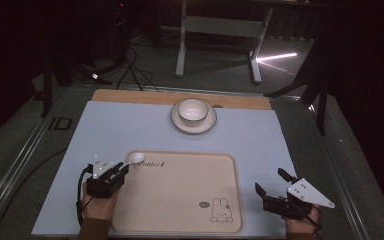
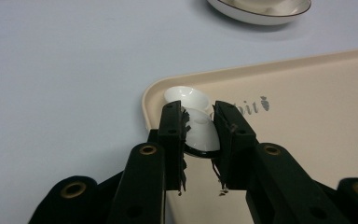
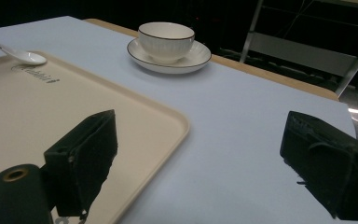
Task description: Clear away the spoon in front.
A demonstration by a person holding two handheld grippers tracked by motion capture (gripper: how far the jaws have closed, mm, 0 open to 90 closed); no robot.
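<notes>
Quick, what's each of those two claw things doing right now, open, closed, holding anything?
Left gripper: closed on the handle of the white spoon, over the tray corner.
Right gripper: open, holding nothing.

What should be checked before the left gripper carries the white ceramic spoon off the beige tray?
1. Left gripper shut on the white ceramic spoon: ok.
2. Grip sits on the handle: ok; the spoon's bowl pokes out beyond the jaws.
3. Spoon clear of the beige plastic tray: cannot tell; its bowl sits at the tray's far left corner.
4. White cup upright on its white saucer: ok.
5. Right gripper open, holding nothing, beside the tray: ok.
</notes>
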